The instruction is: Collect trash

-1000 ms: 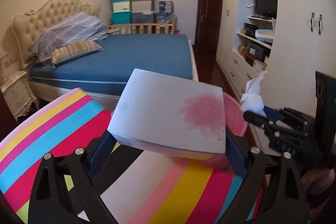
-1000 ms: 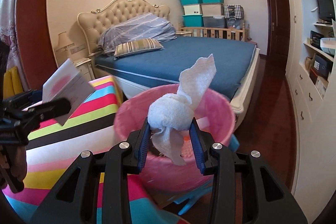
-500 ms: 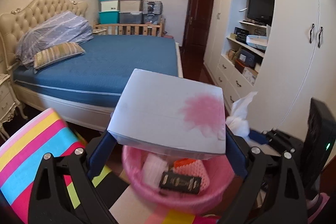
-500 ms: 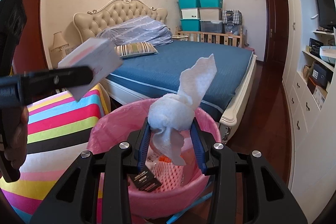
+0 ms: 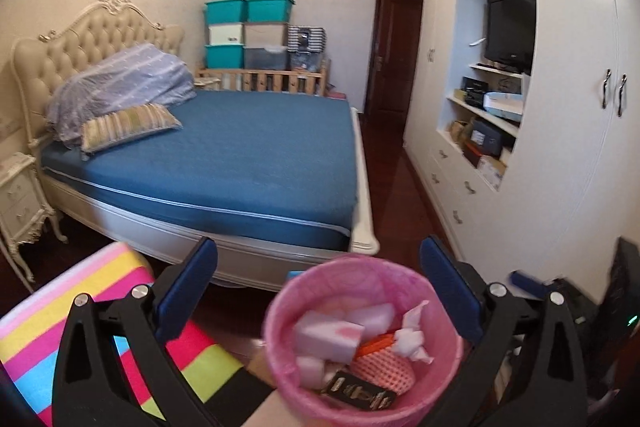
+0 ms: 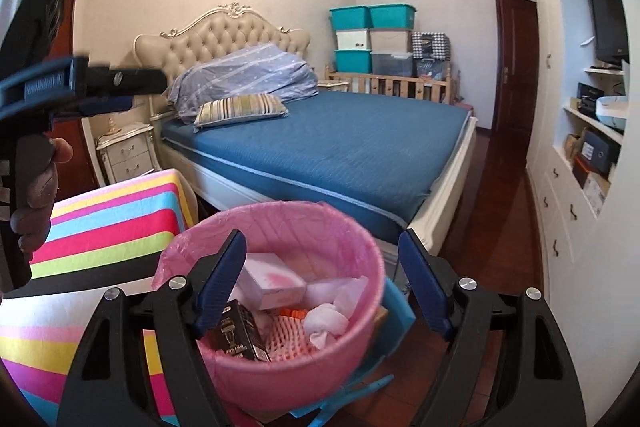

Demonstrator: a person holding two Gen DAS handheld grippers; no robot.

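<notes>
Far left in the right wrist view, a person's hand (image 6: 38, 187) grips the handle of the left claw (image 6: 120, 83), which hangs in the air above the striped counter (image 6: 116, 223), seen side-on and blurred there. From its own camera the left claw (image 5: 318, 287) shows both blue pads spread wide with nothing between them, its jaws having just been opening, and the white box with a pink stain (image 5: 330, 337) lies down inside the pink bin (image 5: 280, 347). Moving right, the bin (image 6: 224, 367) sits just beside the edge of the counter, lined with a pink bag, and it is filling up: the box (image 6: 276, 283) rests toward the back left, a dark carton with gold print (image 6: 238, 337) leans near the front, an orange-pink foam net (image 6: 288, 345) lies in the middle, and the crumpled white tissue (image 6: 328, 321) sits on top of the net, to the right of the box. The right claw (image 6: 322, 285) hovers over the bin, jaws apart and having just been opening, the tissue below them and touched by neither pad. Something blue (image 6: 396, 311) pokes out by the bin's right side; what it is I cannot tell. Behind stands the bed (image 6: 340, 147), and on the far right the white wardrobe (image 6: 576, 227).
</notes>
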